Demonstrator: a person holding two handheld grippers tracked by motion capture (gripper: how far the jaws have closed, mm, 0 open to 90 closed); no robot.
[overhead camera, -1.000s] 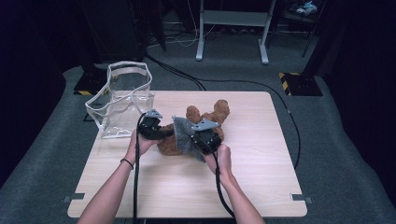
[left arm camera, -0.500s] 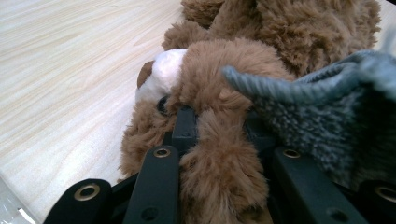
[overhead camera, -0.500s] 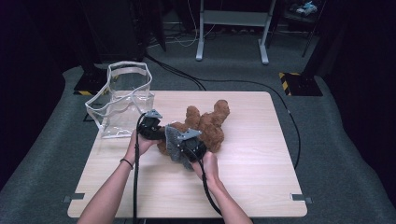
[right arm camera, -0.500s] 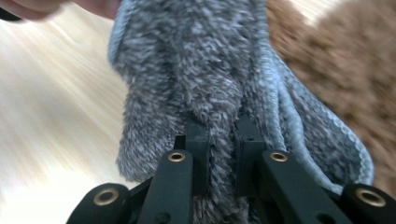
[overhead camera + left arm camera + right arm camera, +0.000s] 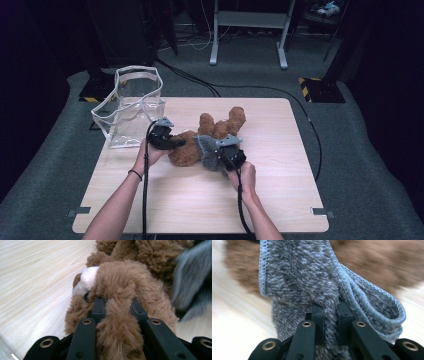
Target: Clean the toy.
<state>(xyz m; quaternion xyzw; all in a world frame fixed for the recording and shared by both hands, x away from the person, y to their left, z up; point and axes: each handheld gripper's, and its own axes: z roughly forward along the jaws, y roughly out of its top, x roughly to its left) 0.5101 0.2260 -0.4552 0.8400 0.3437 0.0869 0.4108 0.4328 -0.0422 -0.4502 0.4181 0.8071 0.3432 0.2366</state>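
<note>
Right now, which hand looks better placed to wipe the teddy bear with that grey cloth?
The right. Its gripper is already shut on the grey cloth beside the teddy bear. The left gripper is busy pinching the bear's fur, steadying it.

A light wooden desk (image 5: 280, 195) with rounded corners is standing on grey carpet (image 5: 365, 165). A brown plush bear (image 5: 215, 131) is lying on its middle, legs pointing toward the far edge. A grey fleecy cloth (image 5: 206, 150) is resting against the bear's near side. A clear plastic bag (image 5: 131, 107) with white trim is sitting upright at the far left corner, partly overhanging the edge. The near half of the wood is lying bare.
</note>
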